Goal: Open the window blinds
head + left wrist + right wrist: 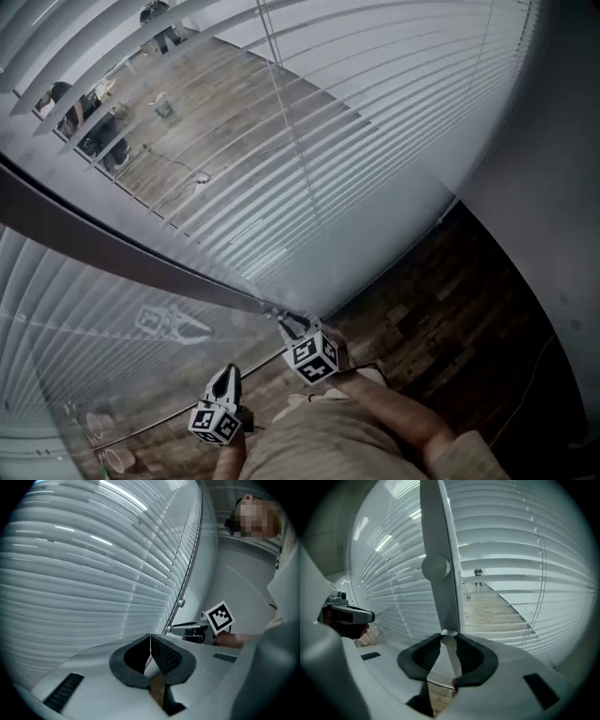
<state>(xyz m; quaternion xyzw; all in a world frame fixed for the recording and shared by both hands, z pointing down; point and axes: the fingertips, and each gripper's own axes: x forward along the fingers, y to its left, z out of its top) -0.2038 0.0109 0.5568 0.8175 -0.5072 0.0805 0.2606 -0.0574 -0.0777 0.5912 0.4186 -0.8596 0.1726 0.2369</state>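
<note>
Right gripper (pixel 449 641): clamped on the lower end of the tilt wand (pixel 440 550).
Left gripper (pixel 151 641): jaws pinched together, looks empty, parked just beside the right one.
Window blinds (pixel 375 141): hanging down right in front of both grippers.

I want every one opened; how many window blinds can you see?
2. In the head view, one white slatted window blind is up and right of the dark frame bar, the other down and left of it. More may hang out of view.
</note>
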